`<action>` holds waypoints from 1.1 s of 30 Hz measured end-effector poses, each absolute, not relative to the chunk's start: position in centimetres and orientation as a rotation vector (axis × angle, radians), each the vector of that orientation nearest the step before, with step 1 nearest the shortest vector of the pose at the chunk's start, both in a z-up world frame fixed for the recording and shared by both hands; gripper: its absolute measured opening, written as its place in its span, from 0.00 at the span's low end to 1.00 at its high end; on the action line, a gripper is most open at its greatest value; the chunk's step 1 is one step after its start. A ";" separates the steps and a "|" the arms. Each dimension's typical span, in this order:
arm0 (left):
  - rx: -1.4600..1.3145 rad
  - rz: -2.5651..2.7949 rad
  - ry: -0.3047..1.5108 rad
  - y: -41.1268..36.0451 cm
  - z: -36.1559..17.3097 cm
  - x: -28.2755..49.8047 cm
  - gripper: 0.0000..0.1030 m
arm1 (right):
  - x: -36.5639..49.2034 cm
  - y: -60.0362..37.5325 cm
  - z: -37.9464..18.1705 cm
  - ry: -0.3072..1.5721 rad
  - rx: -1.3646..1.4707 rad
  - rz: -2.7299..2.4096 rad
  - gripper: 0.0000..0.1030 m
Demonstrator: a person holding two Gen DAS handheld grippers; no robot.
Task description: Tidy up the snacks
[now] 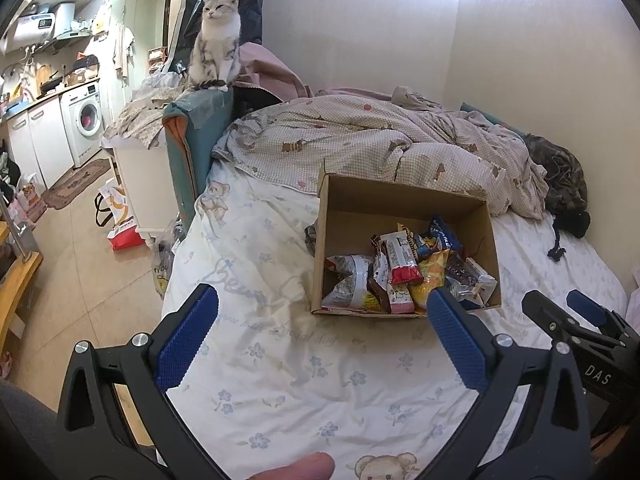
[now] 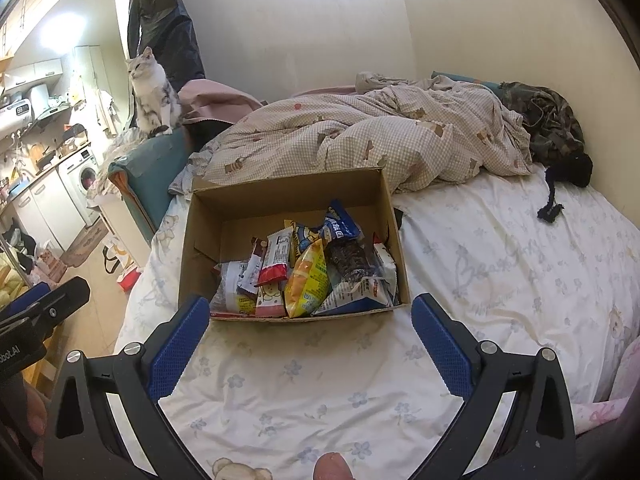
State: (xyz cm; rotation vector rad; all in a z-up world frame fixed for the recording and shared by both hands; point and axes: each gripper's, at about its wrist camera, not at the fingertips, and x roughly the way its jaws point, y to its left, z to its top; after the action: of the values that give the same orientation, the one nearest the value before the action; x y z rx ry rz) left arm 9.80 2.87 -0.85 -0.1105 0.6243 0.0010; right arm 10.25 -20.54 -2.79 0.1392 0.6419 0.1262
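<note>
Snacks (image 2: pixel 308 272) lie piled in an open cardboard box (image 2: pixel 288 196) on the bed (image 2: pixel 500 264), bunched toward the box's near wall and right side; its far left corner is bare. A red wrapper (image 2: pixel 274 258) and a yellow bag (image 2: pixel 308 284) sit on top. Both tongs hover released and empty over the sheet near the bed's front edge: left gripper (image 1: pixel 322 304) left of the box, right gripper (image 2: pixel 310 312) just before it. A cat (image 1: pixel 216 40) sits beyond the bed's far left corner.
</note>
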 end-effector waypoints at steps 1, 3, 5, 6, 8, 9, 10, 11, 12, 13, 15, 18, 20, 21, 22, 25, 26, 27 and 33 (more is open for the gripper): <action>-0.110 0.000 0.623 2.9 -0.8 9.8 1.00 | 10.3 -20.6 -2.8 0.642 0.138 0.126 1.00; -0.110 0.001 0.621 2.9 -0.8 9.8 1.00 | 10.2 -20.6 -2.8 0.640 0.138 0.126 1.00; -0.108 0.002 0.624 2.9 -0.9 9.8 1.00 | 10.2 -20.5 -2.8 0.642 0.139 0.126 1.00; -0.108 0.001 0.625 2.9 -0.9 9.8 1.00 | 10.2 -20.5 -2.8 0.642 0.140 0.126 1.00; -0.110 0.001 0.626 2.9 -0.8 9.8 1.00 | 10.2 -20.5 -2.8 0.642 0.140 0.126 1.00; -0.110 0.000 0.625 2.9 -0.8 9.8 1.00 | 10.2 -20.6 -2.8 0.641 0.140 0.126 1.00; -0.109 0.000 0.625 2.9 -0.8 9.9 1.00 | 10.2 -20.6 -2.8 0.641 0.139 0.126 1.00; -0.109 0.000 0.625 2.9 -0.8 9.8 1.00 | 10.2 -20.6 -2.8 0.641 0.139 0.126 1.00; -0.109 0.001 0.624 2.9 -0.9 9.8 1.00 | 10.2 -20.6 -2.8 0.641 0.140 0.126 1.00; -0.110 0.001 0.625 2.9 -0.8 9.8 1.00 | 10.2 -20.6 -2.8 0.642 0.140 0.126 1.00; -0.112 0.001 0.627 2.9 -0.9 9.8 1.00 | 10.2 -20.6 -2.8 0.642 0.140 0.124 1.00; -0.102 0.006 0.624 2.9 -0.8 9.8 1.00 | 10.3 -20.8 -2.8 0.641 0.135 0.120 1.00; -0.103 0.007 0.625 2.8 -0.8 9.8 1.00 | 10.3 -20.8 -2.8 0.642 0.131 0.118 1.00; -0.105 0.006 0.624 2.8 -0.8 9.9 1.00 | 10.4 -20.8 -2.8 0.643 0.129 0.117 1.00; -0.107 0.006 0.623 2.7 -0.8 9.8 1.00 | 10.4 -20.8 -2.8 0.644 0.128 0.116 1.00; -0.109 0.006 0.626 2.7 -0.8 9.9 1.00 | 10.5 -20.8 -2.8 0.643 0.122 0.112 1.00; -0.111 0.005 0.629 2.7 -0.8 9.9 1.00 | 10.4 -20.7 -2.7 0.641 0.121 0.112 1.00; -0.111 0.004 0.632 2.6 -0.8 9.9 1.00 | 10.4 -20.7 -2.7 0.639 0.120 0.112 1.00; -0.110 0.020 0.637 2.6 -1.0 10.0 1.00 | 10.5 -20.8 -2.7 0.636 0.120 0.108 1.00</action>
State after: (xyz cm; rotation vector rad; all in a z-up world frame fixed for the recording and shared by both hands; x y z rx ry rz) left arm 9.95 2.57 -1.01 -0.1096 0.6372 0.0201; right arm 10.51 -20.81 -2.71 0.1201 0.6365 0.1078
